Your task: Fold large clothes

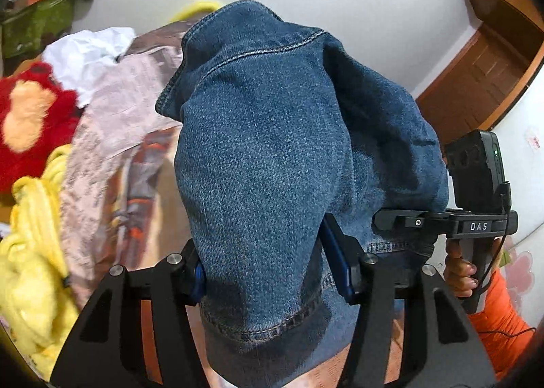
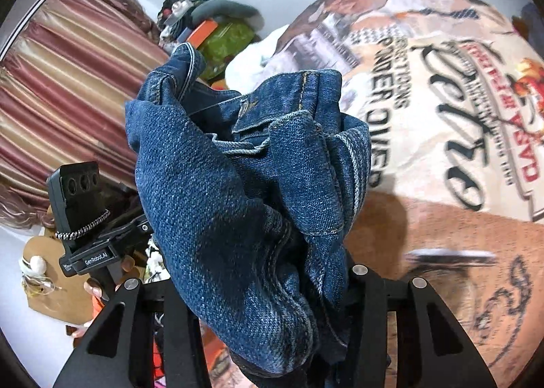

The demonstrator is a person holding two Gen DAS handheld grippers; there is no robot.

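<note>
A dark blue denim garment (image 1: 272, 157) hangs bunched over both grippers, lifted above a printed bedspread (image 2: 442, 89). My left gripper (image 1: 272, 282) is shut on a thick fold of the denim, its hem drooping below the fingers. My right gripper (image 2: 265, 286) is shut on another bunch of the same denim garment (image 2: 244, 184), where seams and a flap show. The right gripper's body (image 1: 476, 218) shows at the right of the left wrist view, and the left gripper's body (image 2: 85, 218) at the left of the right wrist view. The fingertips are hidden by cloth.
A pile of clothes lies left: yellow fleece (image 1: 30, 269), a red plush item (image 1: 30, 116), a white cloth (image 1: 88, 55) and a pinkish printed cloth (image 1: 112, 123). A striped curtain (image 2: 68, 82) hangs at left, a wooden door (image 1: 482, 75) at right.
</note>
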